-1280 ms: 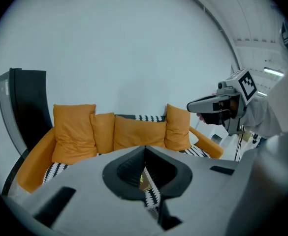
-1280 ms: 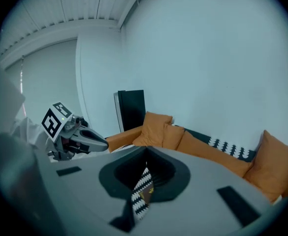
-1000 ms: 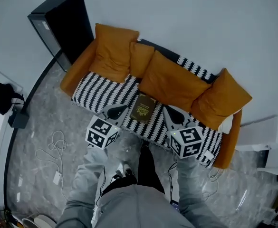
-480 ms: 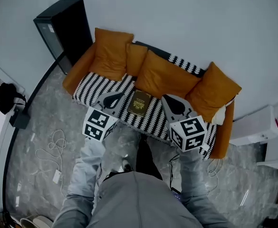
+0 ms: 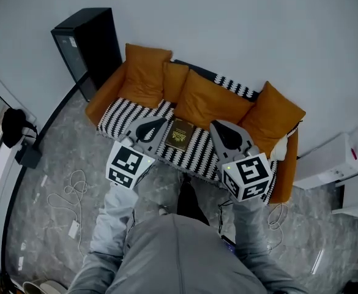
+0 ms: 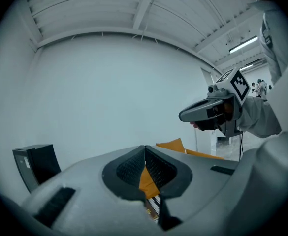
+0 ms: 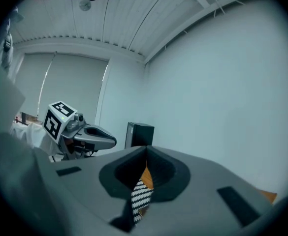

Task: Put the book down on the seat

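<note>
Nearest, at the bottom of the head view: grey sleeves (image 5: pixel 120 216) and trousers of the person, standing on a grey marbled floor (image 5: pixel 56 158). To the left on that floor, loose white cables (image 5: pixel 65 192); further left, a black bag (image 5: pixel 13 126) by the room's edge.

Above the floor, at the sofa's front edge: left gripper (image 5: pixel 156 125), jaws pressed together, nothing between them; right gripper (image 5: pixel 219 130), jaws likewise meeting at the tips, empty. Marker cubes turned toward the camera.

Beyond the tips: sofa seat (image 5: pixel 126 114) under a black-and-white striped cover. Lying flat on it, between the two grippers and apart from both, the book (image 5: pixel 180 134), dark cover up, just in front of the middle cushion (image 5: pixel 212 101).

Along the backrest: three more orange cushions, left (image 5: pixel 143 75), small (image 5: pixel 174 80) and right (image 5: pixel 275 118), leaning upright. Bare striped seat open to the left of the book.

Just beside the sofa's left arm: a tall black cabinet (image 5: pixel 93 45). Near the right arm: a white unit (image 5: pixel 335 164). Behind everything: a plain pale wall (image 5: pixel 240 29).
</note>
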The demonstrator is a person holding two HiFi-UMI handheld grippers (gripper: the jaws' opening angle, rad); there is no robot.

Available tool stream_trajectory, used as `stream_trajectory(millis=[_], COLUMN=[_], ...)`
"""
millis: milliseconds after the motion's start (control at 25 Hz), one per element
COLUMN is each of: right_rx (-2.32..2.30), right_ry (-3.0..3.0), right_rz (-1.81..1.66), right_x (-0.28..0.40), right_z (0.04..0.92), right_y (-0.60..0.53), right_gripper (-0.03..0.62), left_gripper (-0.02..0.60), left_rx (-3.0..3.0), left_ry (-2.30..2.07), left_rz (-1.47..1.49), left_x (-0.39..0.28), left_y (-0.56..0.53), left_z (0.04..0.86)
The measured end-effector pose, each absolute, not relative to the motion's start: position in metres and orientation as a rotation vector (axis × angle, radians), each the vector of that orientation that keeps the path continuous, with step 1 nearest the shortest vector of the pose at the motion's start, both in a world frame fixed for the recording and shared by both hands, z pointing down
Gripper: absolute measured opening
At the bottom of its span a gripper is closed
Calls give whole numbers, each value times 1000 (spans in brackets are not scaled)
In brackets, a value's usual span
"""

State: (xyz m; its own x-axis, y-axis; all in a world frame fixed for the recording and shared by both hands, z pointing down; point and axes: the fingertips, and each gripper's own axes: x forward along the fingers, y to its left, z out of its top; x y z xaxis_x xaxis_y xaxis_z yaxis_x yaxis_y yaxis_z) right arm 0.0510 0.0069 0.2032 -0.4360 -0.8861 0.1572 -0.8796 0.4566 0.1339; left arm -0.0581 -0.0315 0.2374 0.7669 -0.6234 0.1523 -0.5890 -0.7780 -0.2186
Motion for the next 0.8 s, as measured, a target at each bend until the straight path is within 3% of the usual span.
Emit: stream_trajectory(millis=[800], right_rx=[1569], right_ry=[-2480], right_rz=[-147], right_x=[23], right_z=[172], right_y=[51], right_gripper=[28], left_gripper=[26], left_rx=[-2723], left_ry=[898], left_rz=[-304], left_x=[-74], left_y=[14], left_z=[196])
